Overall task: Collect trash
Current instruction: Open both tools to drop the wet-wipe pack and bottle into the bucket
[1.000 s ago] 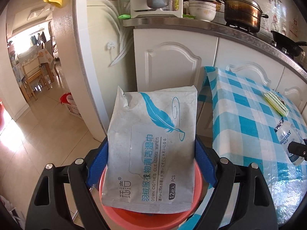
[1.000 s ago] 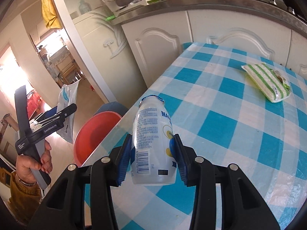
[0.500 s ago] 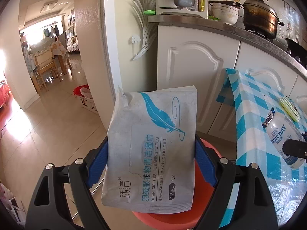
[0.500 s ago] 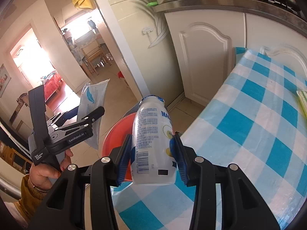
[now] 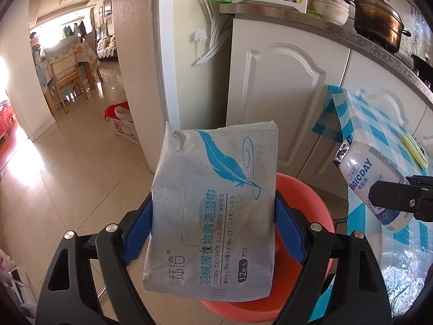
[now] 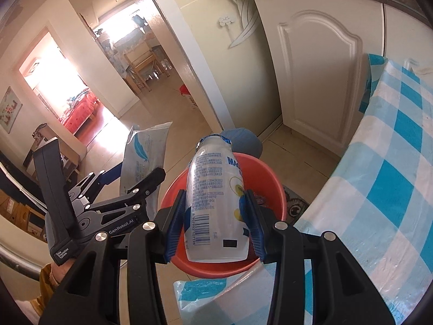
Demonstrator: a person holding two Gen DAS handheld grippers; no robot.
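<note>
Left hand-held gripper (image 5: 213, 230) pinching a flat grey wet-wipes packet printed with a blue feather (image 5: 213, 203), blue pads pressed against both side edges, packet upright and now hanging over the near part of the round orange-red plastic bin (image 5: 311, 203) on the floor. Right hand-held gripper (image 6: 215, 227) clamped on a white plastic drink bottle with a torn foil top (image 6: 213, 197), neck pointing forward. Changed within the last second: bottle carried off the blue-and-white checked tablecloth on the worktop (image 6: 392, 189) and brought above the bin's mouth, where a second ago still over the cloth; wipes packet swung from facing the cupboard to a spot directly over the bin. Likely meaning: both pieces of trash lined up for release, neither yet dropped. Green-striped sponge-like item (image 5: 415, 150) lying back on the cloth, possibly left for a later pass.
</note>
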